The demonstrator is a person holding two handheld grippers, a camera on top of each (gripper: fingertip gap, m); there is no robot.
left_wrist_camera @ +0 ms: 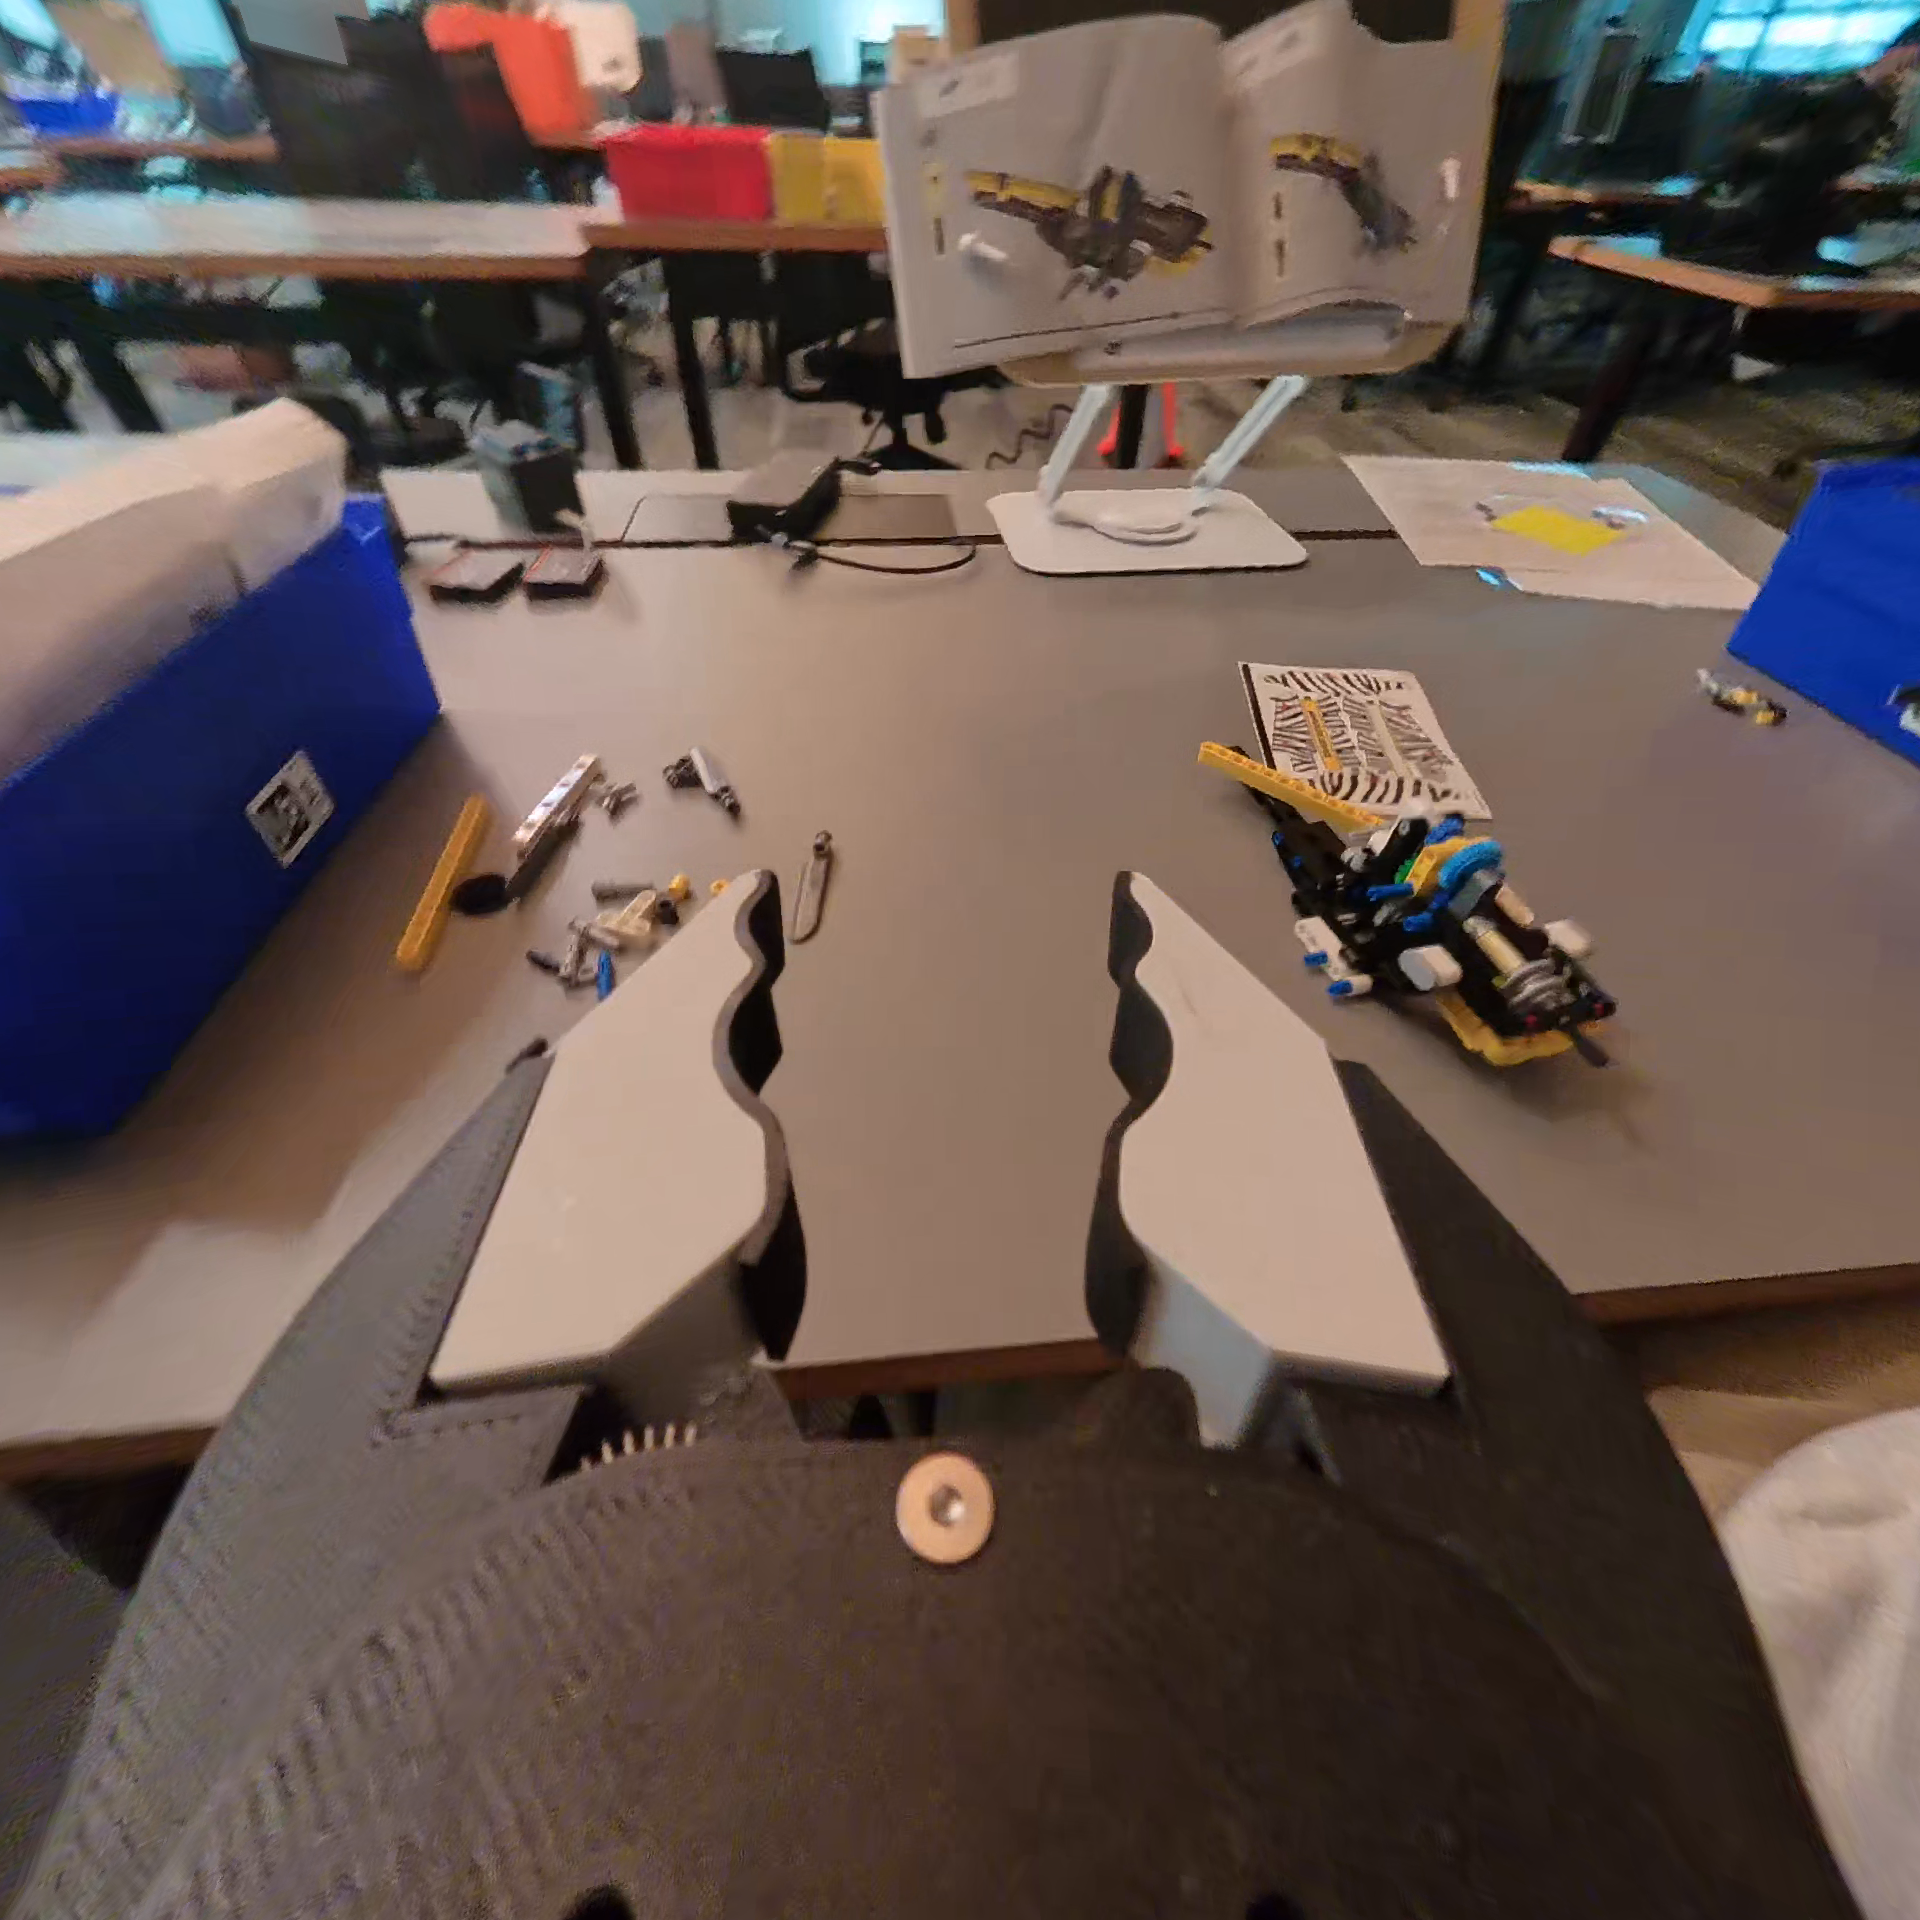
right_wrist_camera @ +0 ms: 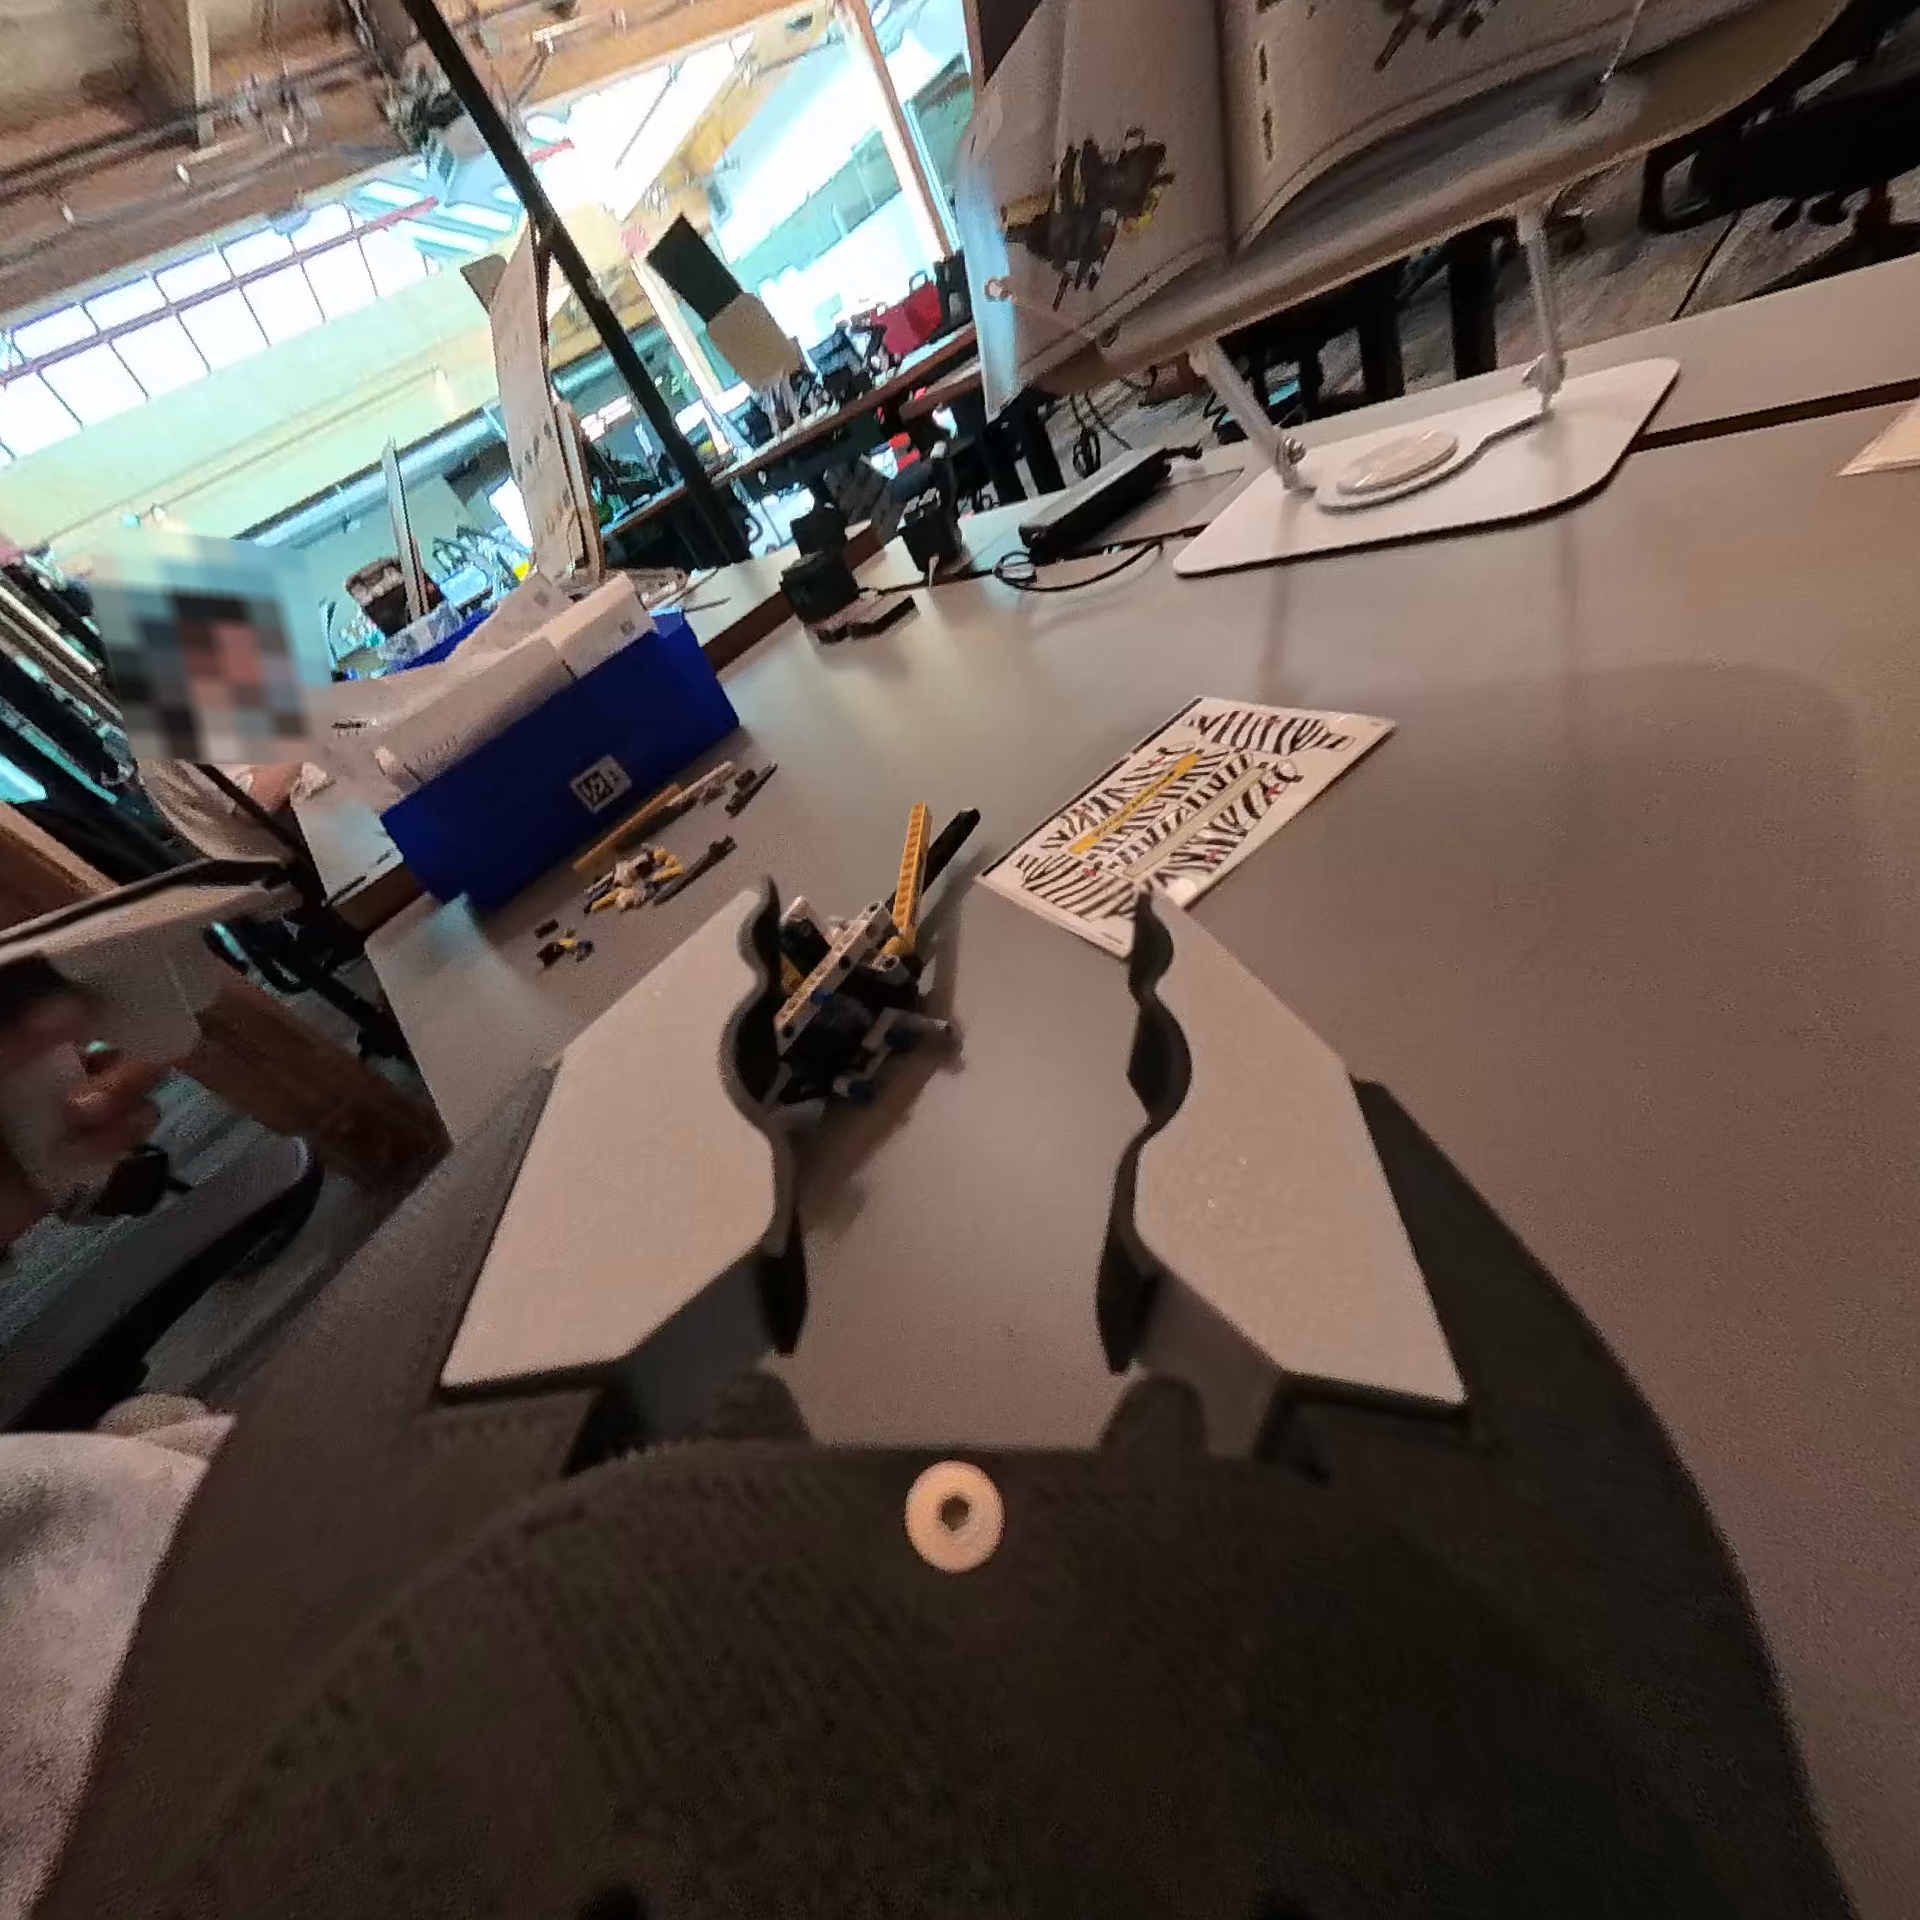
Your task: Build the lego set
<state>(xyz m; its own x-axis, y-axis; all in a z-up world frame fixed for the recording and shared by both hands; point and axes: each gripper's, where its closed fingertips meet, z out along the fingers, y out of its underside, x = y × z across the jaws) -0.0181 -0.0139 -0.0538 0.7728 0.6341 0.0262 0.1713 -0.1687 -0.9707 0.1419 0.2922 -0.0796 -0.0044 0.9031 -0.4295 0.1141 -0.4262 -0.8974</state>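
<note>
A part-built black, yellow and blue lego model (left_wrist_camera: 1423,914) lies on the grey table (left_wrist_camera: 1039,675), right of centre. My left gripper (left_wrist_camera: 943,883) is open and empty above the table's near edge, left of the model. Loose lego pieces (left_wrist_camera: 613,894) and a long yellow beam (left_wrist_camera: 444,881) lie to its left. In the right wrist view the model (right_wrist_camera: 852,987) lies just beyond my open, empty right gripper (right_wrist_camera: 954,902), close to the left finger. The loose pieces (right_wrist_camera: 644,862) lie farther off.
A blue bin (left_wrist_camera: 187,810) stands at the left, another blue bin (left_wrist_camera: 1839,613) at the right edge. A striped sticker sheet (left_wrist_camera: 1361,738) lies behind the model. An open instruction book (left_wrist_camera: 1174,197) rests on a white stand (left_wrist_camera: 1143,525) at the back. Cables and small black devices (left_wrist_camera: 520,577) lie far left.
</note>
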